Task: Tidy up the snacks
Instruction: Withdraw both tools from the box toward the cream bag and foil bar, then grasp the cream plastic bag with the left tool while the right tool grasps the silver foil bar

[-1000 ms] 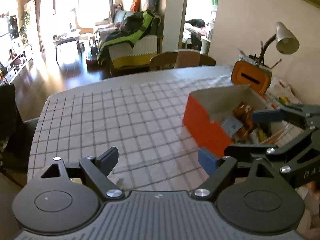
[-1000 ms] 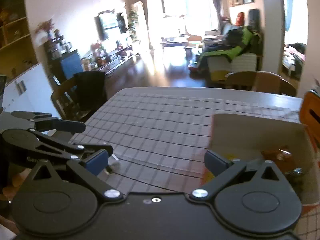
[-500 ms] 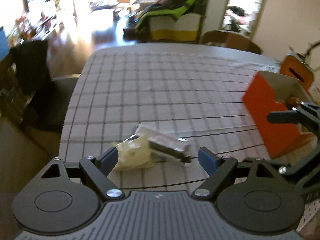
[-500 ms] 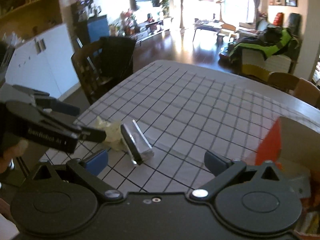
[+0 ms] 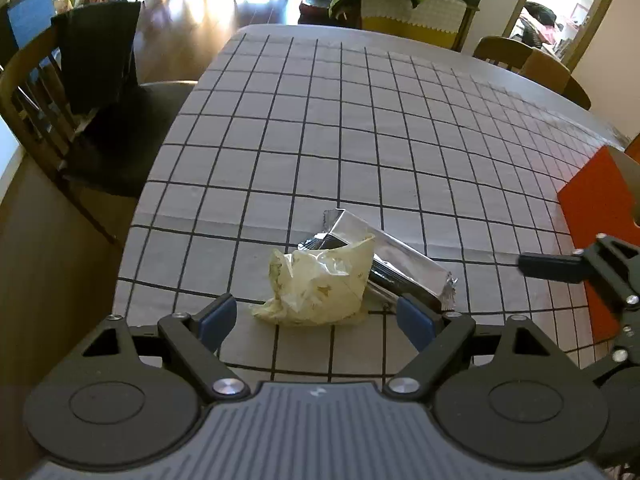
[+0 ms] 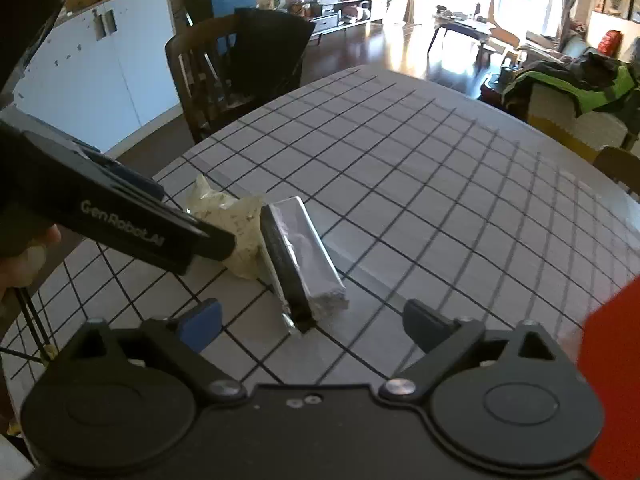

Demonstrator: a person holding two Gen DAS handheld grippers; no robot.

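A crumpled pale yellow snack bag (image 5: pixel 320 280) lies on the checked tablecloth (image 5: pixel 360 140) near the table's left edge. A silver foil pack (image 5: pixel 400 256) leans against its right side. My left gripper (image 5: pixel 316 318) hovers open just short of the yellow bag, touching nothing. My right gripper (image 6: pixel 312 322) hangs over the near end of the silver foil pack (image 6: pixel 304 256); its jaws are closing, wide apart, and the pads are not touching the pack. One left finger (image 6: pixel 160 232) crosses in front of the yellow bag (image 6: pixel 228 216). An orange box (image 5: pixel 588 216) stands to the right.
A wooden chair draped with black cloth (image 5: pixel 96 64) stands off the table's left side. Another wooden chair (image 5: pixel 520 60) is at the far right corner. A finger (image 5: pixel 548 266) of my right gripper reaches in beside the orange box (image 6: pixel 612 340).
Both grippers swung left away from the orange box and came down over the yellow bag and the silver pack, which now lie just ahead of the fingertips. The right jaws have narrowed a little.
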